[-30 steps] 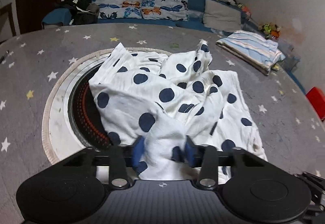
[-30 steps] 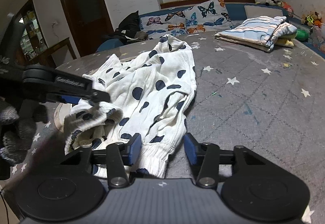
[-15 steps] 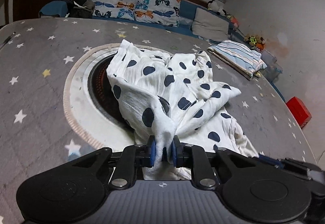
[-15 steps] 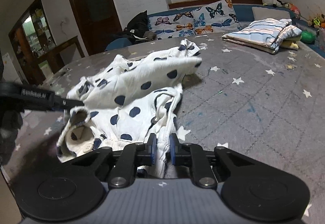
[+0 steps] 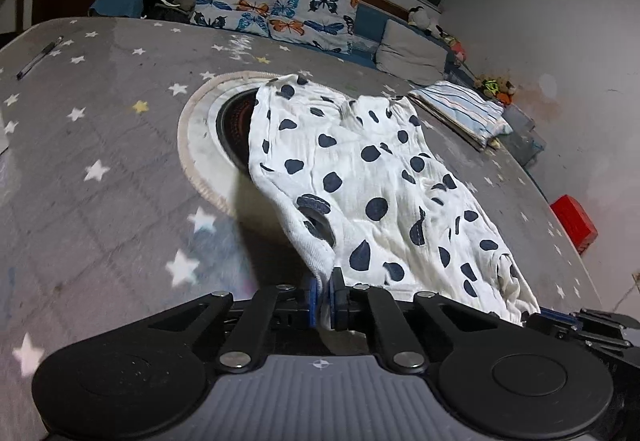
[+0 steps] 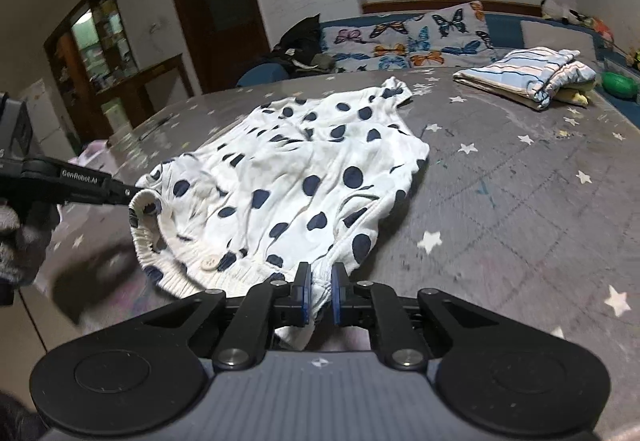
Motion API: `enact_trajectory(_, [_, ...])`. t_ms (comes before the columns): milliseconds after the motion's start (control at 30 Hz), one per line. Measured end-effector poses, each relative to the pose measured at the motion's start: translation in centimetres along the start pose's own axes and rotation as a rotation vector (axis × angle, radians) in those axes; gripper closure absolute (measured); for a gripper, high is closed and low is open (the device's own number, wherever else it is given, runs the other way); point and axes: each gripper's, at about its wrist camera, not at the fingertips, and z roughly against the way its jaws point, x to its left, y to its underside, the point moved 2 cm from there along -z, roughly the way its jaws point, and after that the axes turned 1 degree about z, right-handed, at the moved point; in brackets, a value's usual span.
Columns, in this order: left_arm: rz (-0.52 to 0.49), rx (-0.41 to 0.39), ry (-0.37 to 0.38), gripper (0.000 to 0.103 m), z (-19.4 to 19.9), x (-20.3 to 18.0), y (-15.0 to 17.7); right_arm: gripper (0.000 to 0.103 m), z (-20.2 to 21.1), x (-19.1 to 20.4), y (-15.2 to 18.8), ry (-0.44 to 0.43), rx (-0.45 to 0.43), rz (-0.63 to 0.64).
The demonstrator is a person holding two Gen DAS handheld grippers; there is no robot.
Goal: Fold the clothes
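Surface: grey star-print tabletop (image 6: 520,201), butterfly-print cushions (image 5: 280,7) along the far side, striped folded cloth stack (image 6: 528,79) well beyond your right tongs.
Garment: white knit top with navy polka dots (image 5: 360,177), crumpled, not folded, partly over a round cream-rimmed inset (image 5: 200,145) ahead-left of your left tongs.
Axis: long axis runs straight away from both tongs; near ribbed hem strung between them, buttons up.
Left gripper (image 5: 324,299): clamped tight on the hem's left corner, pads nearly meeting.
Right gripper (image 6: 319,293): clamped on the right hem corner, cloth bunched between pads.
Nearer hand: neither; both hold the near edge.
Judgement: far end lies slack; keep the hem taut between your hands before laying it flat.
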Motion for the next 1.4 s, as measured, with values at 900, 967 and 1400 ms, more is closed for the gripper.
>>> enact_trajectory(900, [-0.15, -0.03, -0.128, 0.055, -2.1, 0.2, -5.6, 0.077, -3.5, -5.5, -9.8, 0.077, -0.008, 0.073])
enact_trajectory(967, [-0.164, -0.031, -0.142, 0.055, -3.7, -0.1, -7.3, 0.077, -5.0, -6.0, -11.4, 0.079, -0.007, 0.071])
enact_trajectory(1400, [-0.307, -0.055, -0.197, 0.053, -15.4, -1.9, -17.1, 0.066, -15.3, -10.1, -19.3, 0.089, 0.017, 0.02])
